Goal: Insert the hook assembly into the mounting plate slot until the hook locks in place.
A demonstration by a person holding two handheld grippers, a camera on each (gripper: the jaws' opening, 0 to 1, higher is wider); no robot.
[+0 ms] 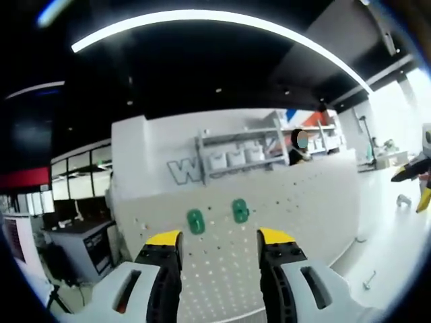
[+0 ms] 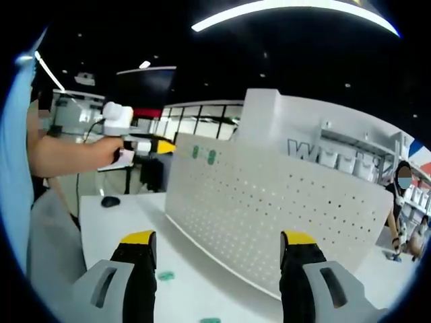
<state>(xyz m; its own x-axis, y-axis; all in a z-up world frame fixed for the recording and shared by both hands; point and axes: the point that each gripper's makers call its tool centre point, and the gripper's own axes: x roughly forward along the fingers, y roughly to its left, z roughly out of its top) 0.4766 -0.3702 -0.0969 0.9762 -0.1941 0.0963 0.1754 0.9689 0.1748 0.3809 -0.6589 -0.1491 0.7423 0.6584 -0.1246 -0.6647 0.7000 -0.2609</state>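
White worktop (image 2: 202,282) carries an upright white perforated mounting plate (image 2: 269,208) with two green plastic hooks (image 1: 217,215) seated. Both grippers' fingers (image 1: 163,252) are spread and empty; loose green pieces (image 2: 166,275) before the plate risk being knocked aside.

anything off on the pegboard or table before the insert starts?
Nothing damaged or spilled. Two green hook pieces already sit on the white pegboard, level with each other. Two more green pieces lie loose on the white table between the right gripper's open jaws. The left gripper is open, empty.

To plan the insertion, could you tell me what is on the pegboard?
Two green plates sit on the white pegboard, near its top. Both grippers are open and empty. The pegboard's back is hidden.
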